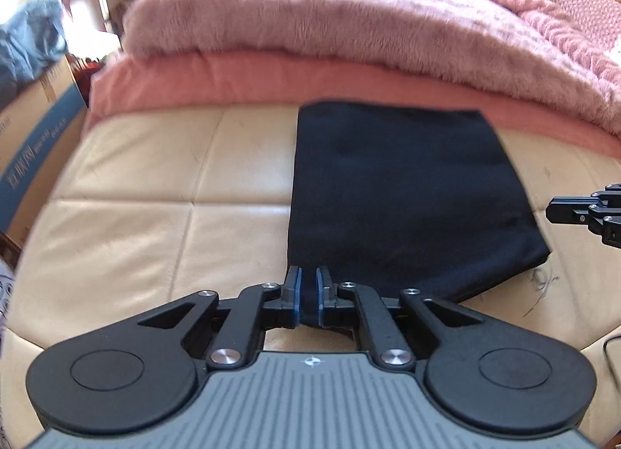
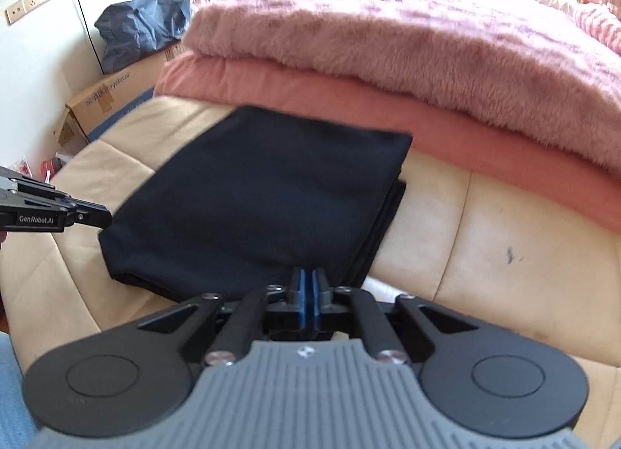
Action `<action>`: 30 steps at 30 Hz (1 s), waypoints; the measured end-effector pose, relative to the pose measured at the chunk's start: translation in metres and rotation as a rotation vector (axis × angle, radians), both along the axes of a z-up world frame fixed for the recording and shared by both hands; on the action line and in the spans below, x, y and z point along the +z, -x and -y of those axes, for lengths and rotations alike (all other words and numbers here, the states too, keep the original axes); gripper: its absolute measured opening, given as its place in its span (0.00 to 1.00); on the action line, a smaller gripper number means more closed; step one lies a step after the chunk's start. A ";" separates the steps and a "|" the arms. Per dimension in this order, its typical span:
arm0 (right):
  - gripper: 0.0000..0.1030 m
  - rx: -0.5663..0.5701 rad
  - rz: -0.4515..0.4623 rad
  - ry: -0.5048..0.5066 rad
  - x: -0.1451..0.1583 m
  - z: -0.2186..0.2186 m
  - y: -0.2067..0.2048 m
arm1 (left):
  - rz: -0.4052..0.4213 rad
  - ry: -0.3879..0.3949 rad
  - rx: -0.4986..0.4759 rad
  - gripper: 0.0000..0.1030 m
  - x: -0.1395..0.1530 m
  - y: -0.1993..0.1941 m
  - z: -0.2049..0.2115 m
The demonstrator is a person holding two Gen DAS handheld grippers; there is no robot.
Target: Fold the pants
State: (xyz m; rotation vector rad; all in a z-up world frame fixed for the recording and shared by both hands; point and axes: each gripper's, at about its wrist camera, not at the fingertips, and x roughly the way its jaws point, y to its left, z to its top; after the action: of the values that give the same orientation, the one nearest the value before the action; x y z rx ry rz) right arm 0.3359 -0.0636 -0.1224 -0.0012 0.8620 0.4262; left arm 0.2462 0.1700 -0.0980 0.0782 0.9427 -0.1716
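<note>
Closest to me, the left gripper [image 1: 308,295] has its blue pads a narrow gap apart, with dark cloth between them at the near left corner of the pants [image 1: 407,193]; whether the pads press on it I cannot tell. To its right the pants lie as a compact black rectangle on the cream leather cushion [image 1: 155,185], the far edge touching the folded pink blanket [image 1: 271,76] under the furry throw [image 1: 310,22]. At the right side the layers are stacked edge on edge. Further right, the right gripper [image 2: 309,299] has its pads almost together at the near right corner of the pants, with nothing I can make out between them.

By my reckoning the folding is as good as done: what remains is letting go and perhaps smoothing the top.
</note>
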 end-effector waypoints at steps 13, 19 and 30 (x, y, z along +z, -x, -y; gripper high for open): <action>0.77 -0.095 0.289 -0.058 0.140 0.006 0.133 | 0.459 -0.093 0.142 0.84 0.128 0.109 0.069; 0.80 -0.163 0.352 -0.032 0.151 0.002 0.185 | 0.472 -0.144 0.243 0.94 0.130 0.144 0.090; 0.80 -0.214 0.227 0.012 0.106 -0.008 0.213 | 0.279 -0.083 0.302 0.94 0.091 0.175 0.077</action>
State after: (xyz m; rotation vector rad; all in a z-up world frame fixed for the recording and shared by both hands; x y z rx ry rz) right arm 0.1227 -0.0559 -0.0163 0.0306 0.6326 0.2145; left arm 0.0710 0.0928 -0.0069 0.0341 0.6726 0.1549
